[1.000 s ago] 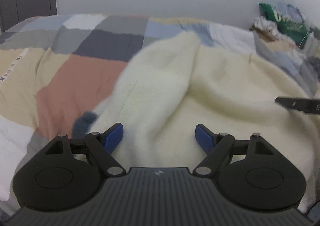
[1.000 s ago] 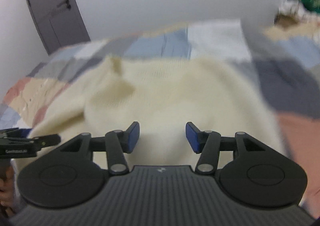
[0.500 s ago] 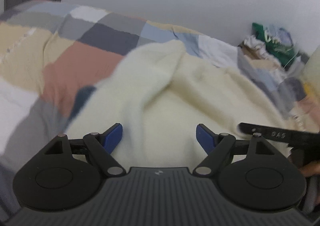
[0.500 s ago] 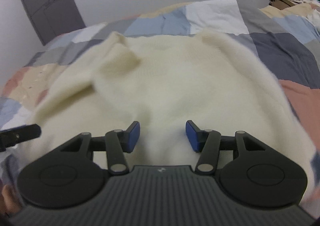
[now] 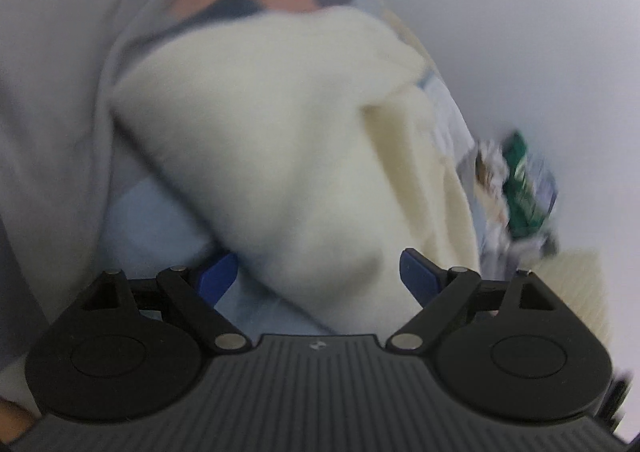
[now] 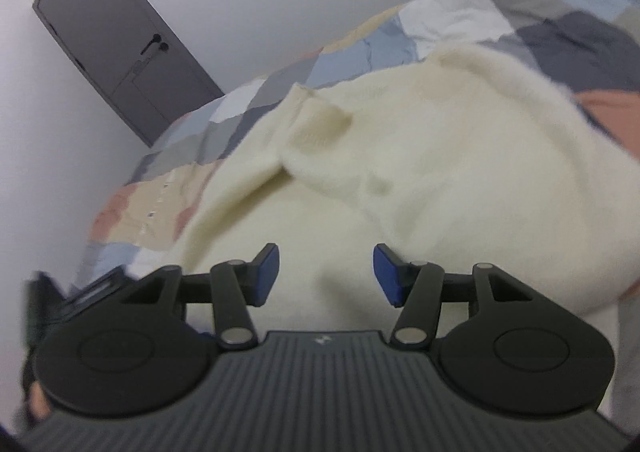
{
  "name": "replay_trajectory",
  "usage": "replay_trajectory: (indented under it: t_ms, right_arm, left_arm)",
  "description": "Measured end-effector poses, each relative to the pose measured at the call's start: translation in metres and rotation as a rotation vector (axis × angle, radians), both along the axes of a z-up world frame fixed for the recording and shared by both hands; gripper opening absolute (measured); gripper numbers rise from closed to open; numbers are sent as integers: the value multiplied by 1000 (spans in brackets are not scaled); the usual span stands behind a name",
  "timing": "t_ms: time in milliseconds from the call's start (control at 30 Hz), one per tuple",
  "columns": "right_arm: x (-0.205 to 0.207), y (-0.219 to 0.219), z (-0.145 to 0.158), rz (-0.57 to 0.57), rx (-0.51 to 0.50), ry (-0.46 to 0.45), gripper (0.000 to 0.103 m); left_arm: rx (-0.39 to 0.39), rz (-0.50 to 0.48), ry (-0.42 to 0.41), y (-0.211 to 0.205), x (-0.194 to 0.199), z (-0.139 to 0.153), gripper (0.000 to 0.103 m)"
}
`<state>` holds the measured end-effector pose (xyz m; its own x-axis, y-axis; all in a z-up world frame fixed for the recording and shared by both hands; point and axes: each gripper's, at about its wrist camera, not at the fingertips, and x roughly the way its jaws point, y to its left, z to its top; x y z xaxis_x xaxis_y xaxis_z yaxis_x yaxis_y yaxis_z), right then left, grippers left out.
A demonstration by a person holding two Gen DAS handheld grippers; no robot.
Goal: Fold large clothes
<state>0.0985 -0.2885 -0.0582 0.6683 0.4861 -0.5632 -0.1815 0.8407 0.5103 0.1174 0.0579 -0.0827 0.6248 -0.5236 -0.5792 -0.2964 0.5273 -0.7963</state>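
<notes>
A large cream fleece garment (image 6: 420, 171) lies rumpled on a patchwork bed cover (image 6: 460, 19), with a sleeve folded over its body. In the left wrist view the garment (image 5: 280, 139) fills the middle and the picture is tilted and blurred. My left gripper (image 5: 316, 276) is open, with a cream edge of the garment lying between its blue pads. My right gripper (image 6: 326, 272) is open and empty, just above the near part of the garment. The left gripper also shows at the lower left of the right wrist view (image 6: 80, 292).
A grey door (image 6: 120, 51) stands in the white wall at the back left. A pile of clothes with a green piece (image 5: 524, 191) lies at the far side of the bed. The patchwork cover (image 5: 60, 91) extends around the garment.
The left gripper has swung and tilted sharply, coming close to the garment's edge. The right gripper has tilted and moved slightly. Both stayed open.
</notes>
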Motion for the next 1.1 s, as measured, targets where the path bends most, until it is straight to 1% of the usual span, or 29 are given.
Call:
replay_trajectory:
  t_ms: [133, 167, 200, 233, 267, 333, 433, 500, 533, 633, 733, 833, 933, 1000, 1033, 1100]
  right_arm:
    - [-1, 5, -6, 24, 40, 42, 56]
    - [-2, 6, -7, 30, 54, 52, 56]
    - [-3, 7, -9, 37, 75, 68, 56]
    - [-3, 8, -11, 44, 97, 82, 57]
    - [-4, 8, -14, 51, 125, 102, 59]
    - [-4, 10, -23, 73, 188, 158, 60]
    - [0, 18, -37, 111, 247, 242, 62]
    - [4, 20, -45, 111, 288, 284, 89]
    - [6, 19, -49, 100, 328, 300, 88]
    - [13, 10, -67, 50, 430, 350, 87]
    - [18, -4, -82, -88, 462, 384, 87]
    - [15, -27, -96, -236, 554, 418, 87]
    - [9, -48, -102, -363, 635, 387, 87]
    - [5, -61, -109, -427, 728, 389, 87]
    - [3, -65, -110, -456, 731, 388, 86]
    - [0, -68, -109, -475, 719, 377, 82]
  left_arm:
    - [-125, 129, 14, 17, 11, -22, 87]
    - [-136, 159, 10, 20, 12, -24, 86]
    - [-132, 182, 4, 23, 14, -25, 80]
    - [-115, 197, 3, 24, 15, -25, 70]
    - [-101, 207, 8, 25, 15, -26, 66]
    - [-81, 208, 5, 23, 14, -26, 53]
    - [-45, 205, -43, 21, 9, -15, 42]
    - [-36, 200, -84, 18, 7, -8, 40]
    - [-38, 199, -99, 17, 6, -6, 39]
    - [-46, 196, -129, 22, 4, -3, 39]
    - [-73, 204, -127, 24, 2, -4, 39]
    - [-80, 203, -133, 23, 0, -5, 39]
    - [-84, 202, -137, 28, -2, -5, 39]
    - [-91, 207, -136, 30, 1, -4, 39]
    - [-83, 203, -142, 29, 2, -2, 39]
    - [-58, 193, -151, 27, 1, -1, 39]
